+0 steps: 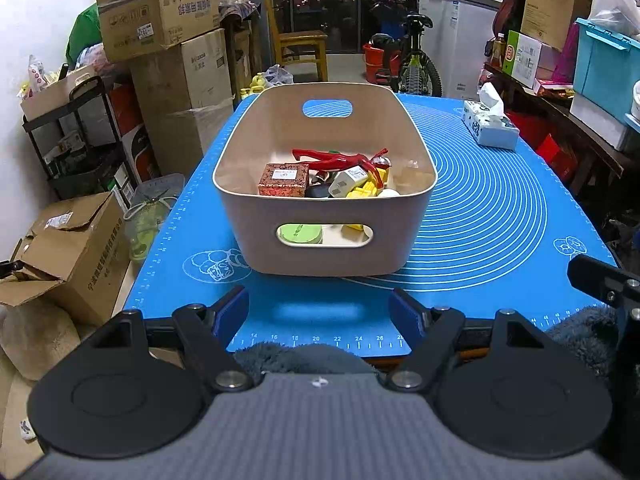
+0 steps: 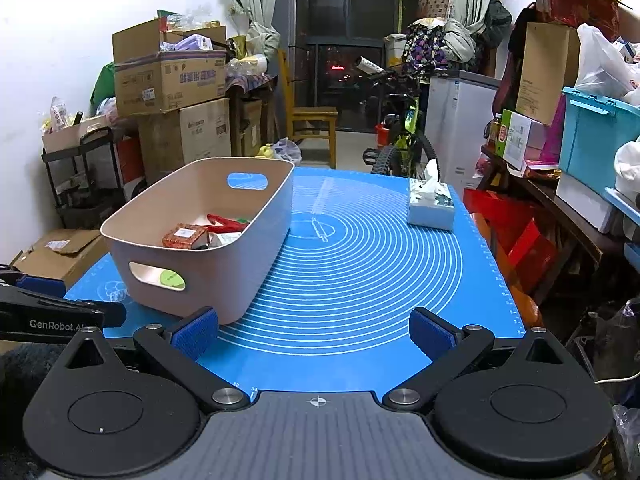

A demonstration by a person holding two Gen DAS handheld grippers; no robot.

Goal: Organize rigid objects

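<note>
Both hand-held grippers, left (image 1: 320, 312) and right (image 2: 314, 330), hang wide apart and empty at the table's (image 2: 400, 340) near edge. The bin (image 1: 324, 236) sits ahead, toys already inside. Looks finished, or unloading; next means reaching in.

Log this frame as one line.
left claw: open, empty | right claw: open, empty | bin: on mat, holds small items | tissue box: on mat
</note>
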